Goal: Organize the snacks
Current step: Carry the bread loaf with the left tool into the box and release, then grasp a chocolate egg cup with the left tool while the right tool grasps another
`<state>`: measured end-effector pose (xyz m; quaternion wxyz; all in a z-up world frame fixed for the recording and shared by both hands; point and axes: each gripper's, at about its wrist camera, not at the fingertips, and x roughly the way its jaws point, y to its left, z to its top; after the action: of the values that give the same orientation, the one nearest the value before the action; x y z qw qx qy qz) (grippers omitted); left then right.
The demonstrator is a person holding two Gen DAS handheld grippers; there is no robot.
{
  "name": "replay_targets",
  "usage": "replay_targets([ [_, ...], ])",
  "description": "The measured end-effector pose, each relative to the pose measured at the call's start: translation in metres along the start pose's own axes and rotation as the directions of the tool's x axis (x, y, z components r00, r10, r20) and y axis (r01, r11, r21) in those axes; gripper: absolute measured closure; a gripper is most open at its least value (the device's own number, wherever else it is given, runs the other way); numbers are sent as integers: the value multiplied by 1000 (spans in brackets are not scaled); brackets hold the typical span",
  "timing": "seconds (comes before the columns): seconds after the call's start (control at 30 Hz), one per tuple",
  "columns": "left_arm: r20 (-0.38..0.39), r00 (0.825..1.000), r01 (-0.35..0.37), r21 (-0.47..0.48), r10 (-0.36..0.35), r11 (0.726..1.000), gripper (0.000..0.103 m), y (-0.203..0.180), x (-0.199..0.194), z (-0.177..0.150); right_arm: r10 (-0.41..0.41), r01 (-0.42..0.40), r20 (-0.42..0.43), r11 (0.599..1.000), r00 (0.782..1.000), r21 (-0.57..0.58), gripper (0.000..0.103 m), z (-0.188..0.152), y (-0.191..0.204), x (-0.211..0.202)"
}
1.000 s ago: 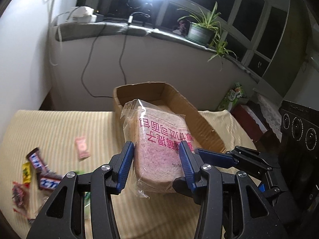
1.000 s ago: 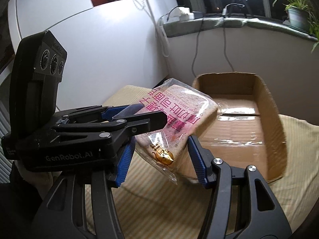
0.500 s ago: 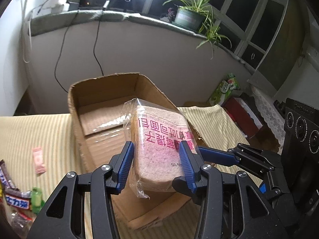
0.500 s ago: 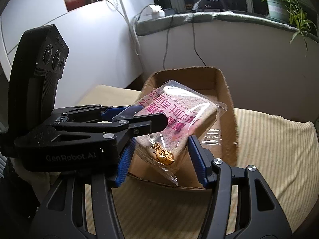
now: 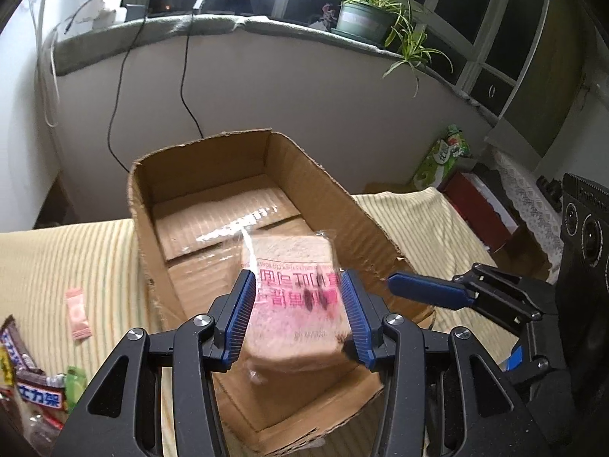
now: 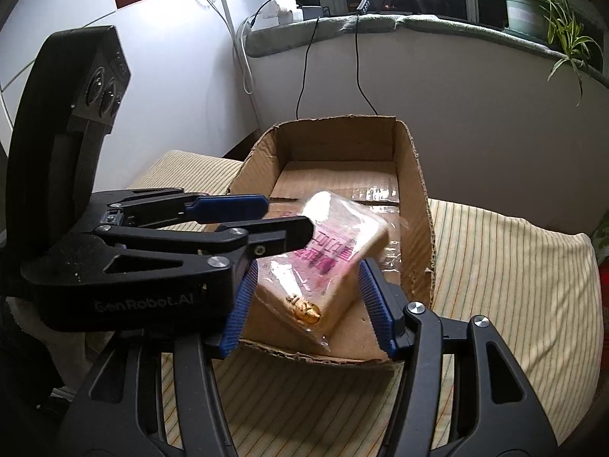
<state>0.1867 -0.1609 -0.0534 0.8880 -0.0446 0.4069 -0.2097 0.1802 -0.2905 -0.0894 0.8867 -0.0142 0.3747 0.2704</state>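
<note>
A clear bag of sliced bread with pink print hangs over the near half of an open cardboard box, tilted, with its near end at about rim height. My left gripper is shut on it, a blue pad pressed on each side. My right gripper is shut on the same bag from the other side; its blue finger shows at the right of the left wrist view. Seen from the right wrist, the left gripper reaches in from the left, above the box.
The box stands on a yellow striped cloth below a curved white wall. Left of the box lie a pink sachet, chocolate bars and a green packet. A potted plant and cables sit on the sill.
Both grippers have carried the bread from over the cloth to above the inside of the box and sunk a little. The bag has tipped flatter. Both grips are unchanged.
</note>
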Motion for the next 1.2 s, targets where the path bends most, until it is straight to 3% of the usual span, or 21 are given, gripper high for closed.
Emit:
replay_targets([
  [0.13, 9, 1000, -12, -10, 13, 1000, 58, 6, -8, -3, -16, 15, 10, 1000, 1000, 14, 44, 0, -2, -5],
  [0.27, 18, 1000, -5, -10, 5, 1000, 53, 8, -18, -6, -36, 35, 31, 999, 999, 14, 35, 1, 1, -15],
  [0.43, 81, 996, -22, -25, 24, 999, 48, 13, -43, -13, -56, 57, 57, 998, 997, -3, 34, -1, 12, -27],
  [0.57, 104, 993, -42, -42, 46, 998, 40, 19, -62, -23, -70, 72, 96, 997, 993, -19, 34, -6, 26, -37],
  [0.67, 113, 991, -59, -61, 65, 996, 40, 27, -76, -33, -55, 58, 129, 998, 990, -24, 34, -10, 37, -45],
  [0.83, 121, 986, -109, -80, 118, 991, 38, 45, -105, -59, -15, 18, 148, 1000, 989, -22, 34, -12, 55, -49],
  [0.97, 136, 974, -167, -118, 182, 979, 38, 69, -134, -83, -3, 10, 128, 998, 992, -55, 20, -12, 73, -46],
  [1.2, 126, 948, -265, -191, 291, 945, 38, 108, -174, -124, 78, -69, 66, 990, 995, -120, 19, -19, 111, -34],
])
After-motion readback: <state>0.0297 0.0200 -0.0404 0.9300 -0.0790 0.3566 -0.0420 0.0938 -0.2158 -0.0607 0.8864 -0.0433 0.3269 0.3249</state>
